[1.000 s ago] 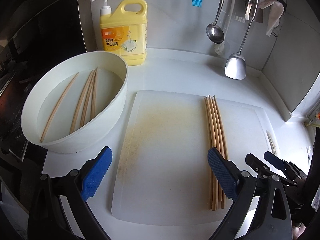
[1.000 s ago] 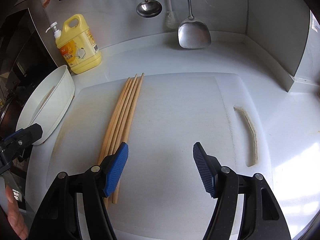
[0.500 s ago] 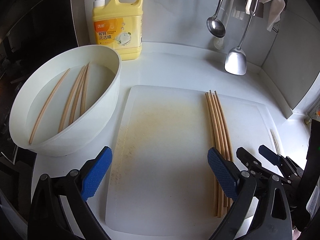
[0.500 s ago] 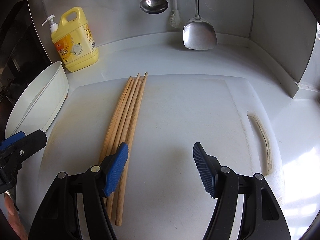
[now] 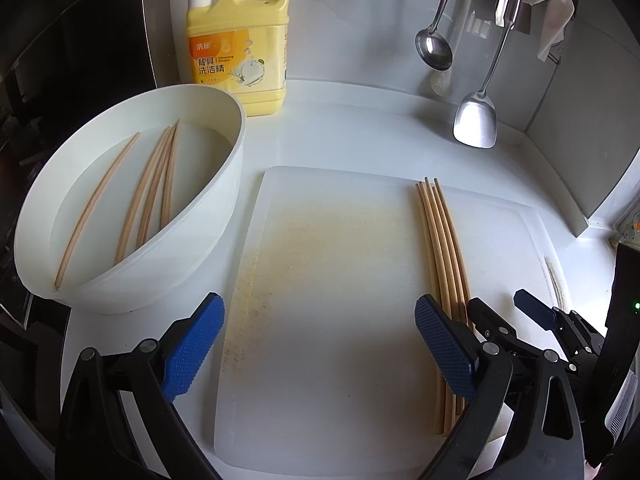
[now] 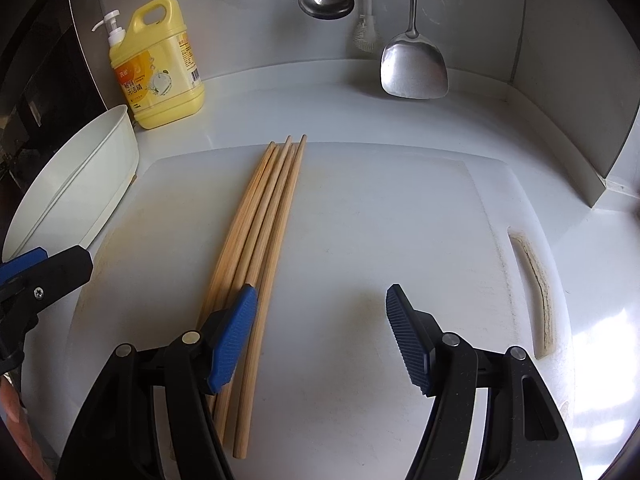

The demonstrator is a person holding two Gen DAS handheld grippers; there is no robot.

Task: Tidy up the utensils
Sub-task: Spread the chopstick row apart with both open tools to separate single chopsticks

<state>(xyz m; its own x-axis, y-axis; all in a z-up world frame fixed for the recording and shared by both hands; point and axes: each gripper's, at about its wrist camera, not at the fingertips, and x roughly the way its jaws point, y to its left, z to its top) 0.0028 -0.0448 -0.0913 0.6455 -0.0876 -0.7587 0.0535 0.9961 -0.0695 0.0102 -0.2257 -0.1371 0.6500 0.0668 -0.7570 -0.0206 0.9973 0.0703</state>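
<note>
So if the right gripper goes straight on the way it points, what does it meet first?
Probably the bare cutting board: the open right gripper points down at it. The chopsticks lie just left of that line, under its left finger, though depth is unclear.

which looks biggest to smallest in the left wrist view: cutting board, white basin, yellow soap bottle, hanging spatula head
1. cutting board
2. white basin
3. yellow soap bottle
4. hanging spatula head

The bottle and spatula sit farther back, so both look smaller than they are.
</note>
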